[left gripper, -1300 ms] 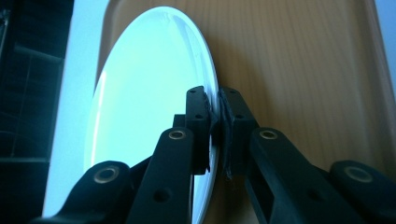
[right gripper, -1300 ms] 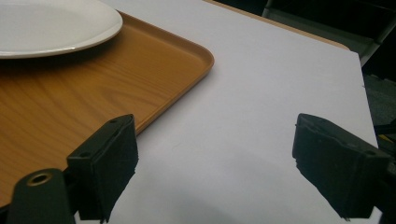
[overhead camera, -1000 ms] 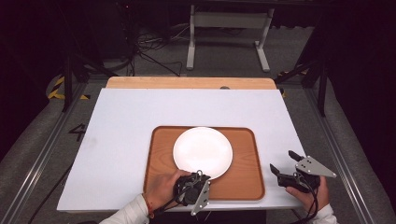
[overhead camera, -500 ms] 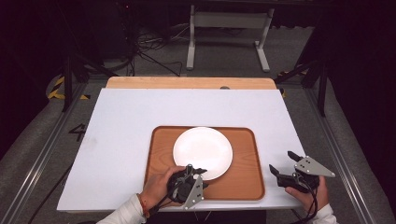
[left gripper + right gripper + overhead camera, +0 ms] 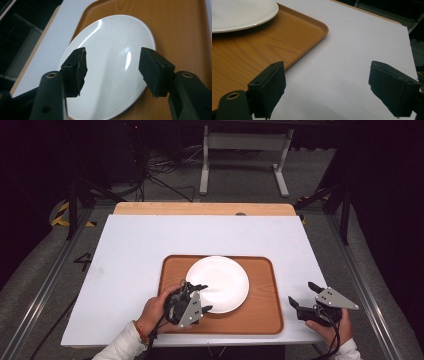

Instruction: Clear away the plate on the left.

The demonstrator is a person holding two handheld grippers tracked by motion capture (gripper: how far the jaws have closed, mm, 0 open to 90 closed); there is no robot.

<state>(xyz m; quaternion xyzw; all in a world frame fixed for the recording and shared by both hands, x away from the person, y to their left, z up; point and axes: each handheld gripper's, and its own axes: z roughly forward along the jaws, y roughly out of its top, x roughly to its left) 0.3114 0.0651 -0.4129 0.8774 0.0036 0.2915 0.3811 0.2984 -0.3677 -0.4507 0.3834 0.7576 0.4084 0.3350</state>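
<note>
High view, plate: the white plate point(image 5: 218, 283) lies on the wooden tray point(image 5: 265, 315), toward its far-left part.
High view, left gripper point(image 5: 202, 298): at the plate's near-left rim, jaws just been opening, nothing between them.
High view, right gripper point(image 5: 301, 296): over the white table point(image 5: 150, 240) right of the tray, jaws spread.
Left gripper view: pads point(image 5: 80, 70) apart above the plate point(image 5: 112, 50), not pressing it.
Right gripper view: jaws wide over bare table point(image 5: 352, 50); tray corner point(image 5: 317, 27) at left, carrying the plate point(image 5: 242, 12).
</note>
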